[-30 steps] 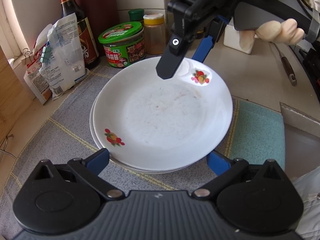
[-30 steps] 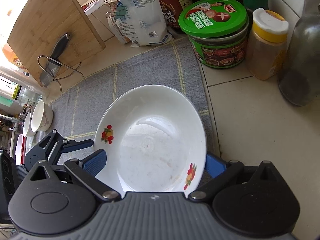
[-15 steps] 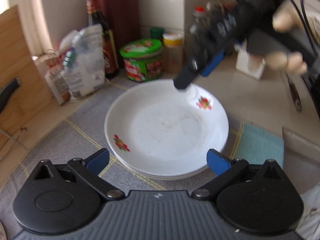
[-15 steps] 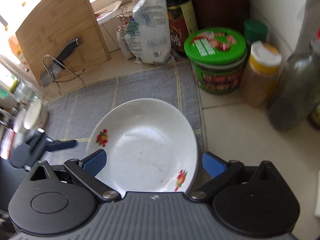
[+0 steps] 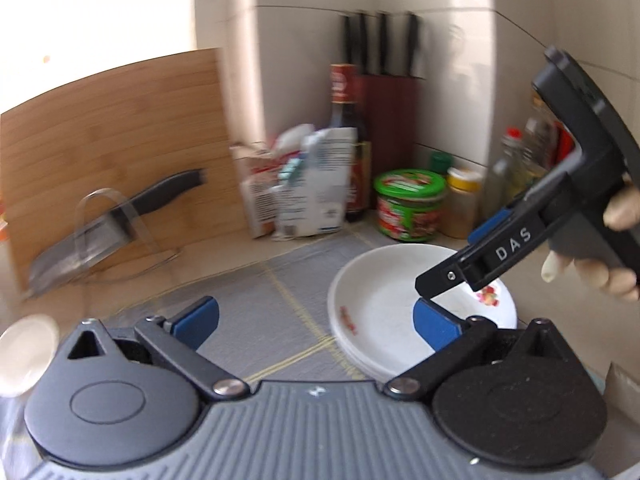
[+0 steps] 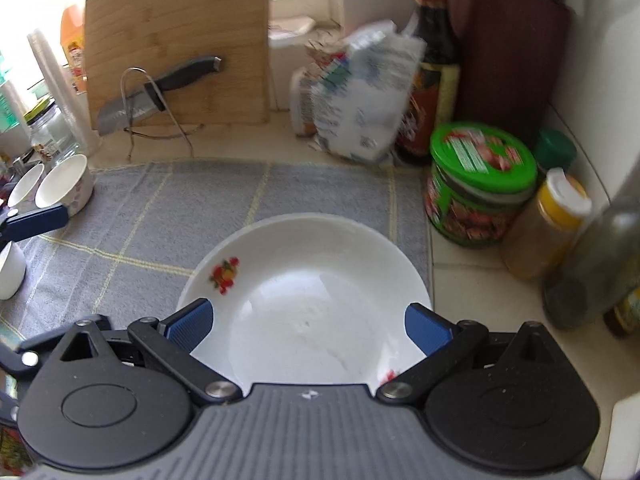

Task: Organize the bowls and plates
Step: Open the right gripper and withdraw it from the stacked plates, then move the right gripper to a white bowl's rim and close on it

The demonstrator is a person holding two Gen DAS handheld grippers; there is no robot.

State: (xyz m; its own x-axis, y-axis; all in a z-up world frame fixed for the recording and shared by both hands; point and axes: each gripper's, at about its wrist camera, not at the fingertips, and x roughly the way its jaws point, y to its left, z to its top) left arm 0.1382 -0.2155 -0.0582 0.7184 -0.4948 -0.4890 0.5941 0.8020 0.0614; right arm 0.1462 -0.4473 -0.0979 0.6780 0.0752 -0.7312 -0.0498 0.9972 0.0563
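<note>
White round ceramic plates with red fruit motifs (image 6: 308,300), stacked, lie on the grey checked cloth mat (image 6: 168,208) near its right edge, just beside the green-lidded round tin (image 6: 480,184). Right gripper (image 6: 308,322) hangs above the stack, blue-padded jaws spread wide, nothing between them. Left gripper (image 5: 316,318) also wide open and empty, over the mat left of the plates. A gloved hand (image 5: 592,264) grips the right tool's handle. White ceramic bowls (image 6: 60,184) sit at the mat's far left edge. Behind: bamboo cutting board (image 6: 176,44), black-handled cleaver in a wire stand (image 6: 156,96), crumpled white bag (image 6: 360,108), dark sauce bottle (image 6: 436,60), yellow-capped spice jar (image 6: 548,224).
</note>
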